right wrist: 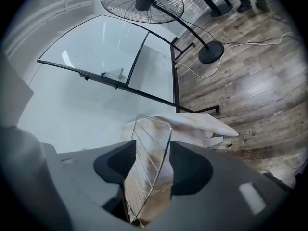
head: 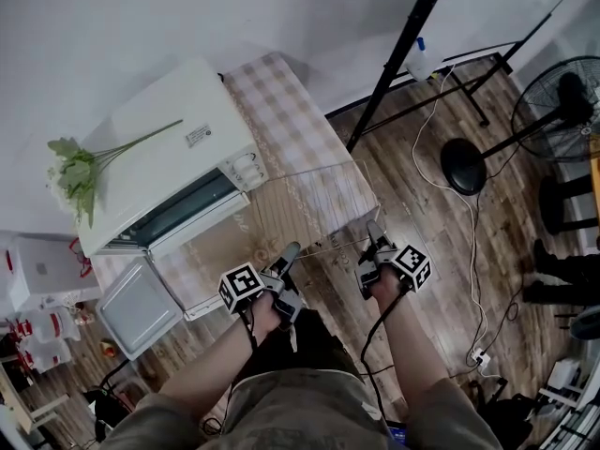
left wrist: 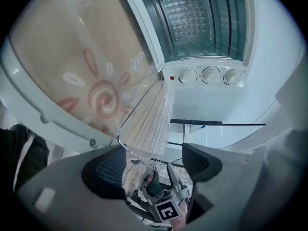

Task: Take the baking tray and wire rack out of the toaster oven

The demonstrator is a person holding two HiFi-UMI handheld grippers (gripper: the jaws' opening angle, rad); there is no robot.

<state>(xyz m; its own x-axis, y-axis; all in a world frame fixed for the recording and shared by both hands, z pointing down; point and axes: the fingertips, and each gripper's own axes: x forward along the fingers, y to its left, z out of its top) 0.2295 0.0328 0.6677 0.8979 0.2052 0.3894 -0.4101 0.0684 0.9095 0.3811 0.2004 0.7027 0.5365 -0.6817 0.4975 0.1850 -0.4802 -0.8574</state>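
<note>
Surface: the desk [head: 309, 125] carries a checked cloth and stands against a white wall [head: 141, 17]. The oven [head: 169, 148] sits on its far-left part with the door [head: 211, 251] folded down toward the near side. A green sprig [head: 80, 172] lies on the oven's top.

Tray [head: 139, 306]: out of the oven, lying flat at the desk's near-left end, just beside the open door.

Rack [head: 323, 209]: out of the oven, held roughly level above the desk's right end, to the right of the door.

Right tongs [right wrist: 154, 165]: closed on the rack's near-right edge; the wire frame runs between both pads.

Left tongs [left wrist: 154, 165]: jaws stand well apart. The rack's near-left corner passes between them, close against one pad; no clamping is visible. The oven's three knobs and its lit cavity show beyond.

Room: wood-plank floor [head: 441, 251] to the right of the desk. A black pedestal fan [head: 562, 97] stands at the far right, with a white cable [head: 473, 242] trailing across the planks. A slanted black pole [head: 398, 59] rises just beyond the desk's far-right end. Boxes and small clutter stand at the near left.
</note>
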